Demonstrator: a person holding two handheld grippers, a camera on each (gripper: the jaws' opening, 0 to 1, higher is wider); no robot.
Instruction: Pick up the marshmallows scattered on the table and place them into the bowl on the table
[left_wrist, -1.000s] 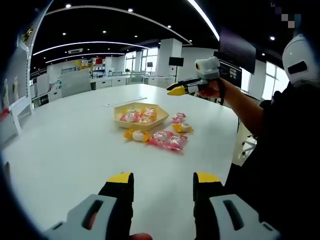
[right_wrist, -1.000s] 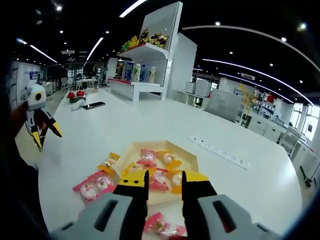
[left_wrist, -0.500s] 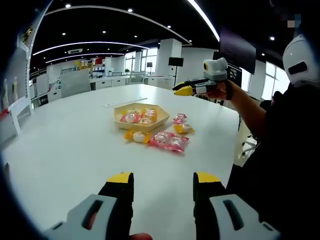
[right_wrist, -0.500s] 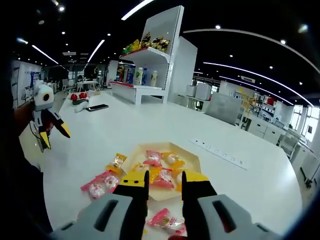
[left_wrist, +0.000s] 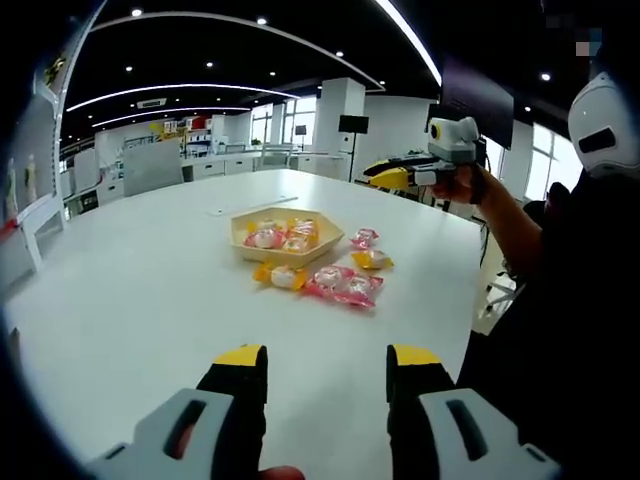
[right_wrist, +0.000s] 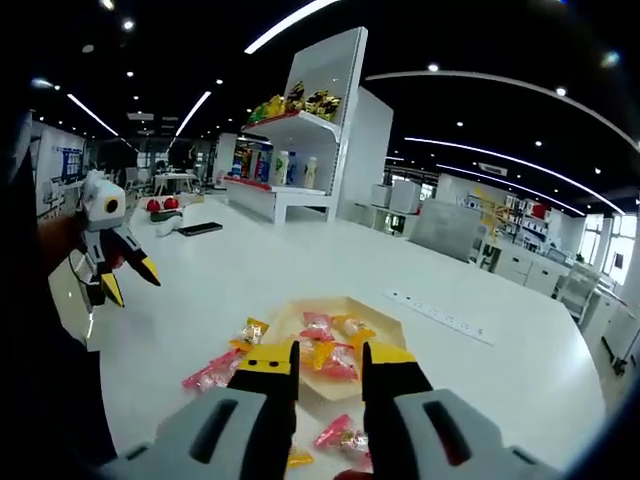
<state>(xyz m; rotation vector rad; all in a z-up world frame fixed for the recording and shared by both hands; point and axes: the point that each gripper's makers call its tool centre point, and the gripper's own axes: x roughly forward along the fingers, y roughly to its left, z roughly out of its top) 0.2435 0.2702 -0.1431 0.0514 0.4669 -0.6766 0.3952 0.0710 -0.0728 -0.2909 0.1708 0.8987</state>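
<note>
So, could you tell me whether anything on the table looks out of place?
Yes: several wrapped marshmallows lie loose on the white table beside the hexagonal bowl, pink and yellow packets scattered around its rim, while others already sit inside it. Nothing looks damaged or spilled otherwise.

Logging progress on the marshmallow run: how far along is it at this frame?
Done: several wrapped marshmallows already lie in the bowl.
In hand: nothing. The left gripper is open and empty over bare table; the right gripper hangs above the bowl, jaws apart, holding nothing.
Left: pink packets and yellow packets beside the bowl.
</note>
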